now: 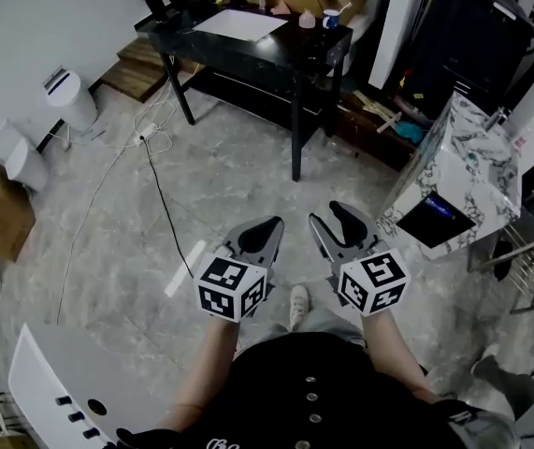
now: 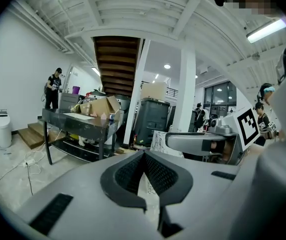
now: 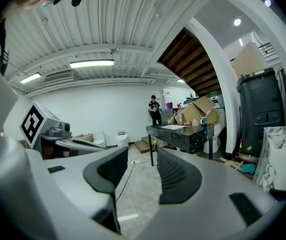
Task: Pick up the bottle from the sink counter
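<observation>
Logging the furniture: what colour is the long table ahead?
The table is black, clearest in the head view.

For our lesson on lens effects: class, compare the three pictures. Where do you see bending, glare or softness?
Head view: even light, sharp floor. Left gripper view: strong fisheye bend, dark corners, glaring ceiling tube light. Right gripper view: same curved ceiling; the near right hand-held gripper looks soft.
</observation>
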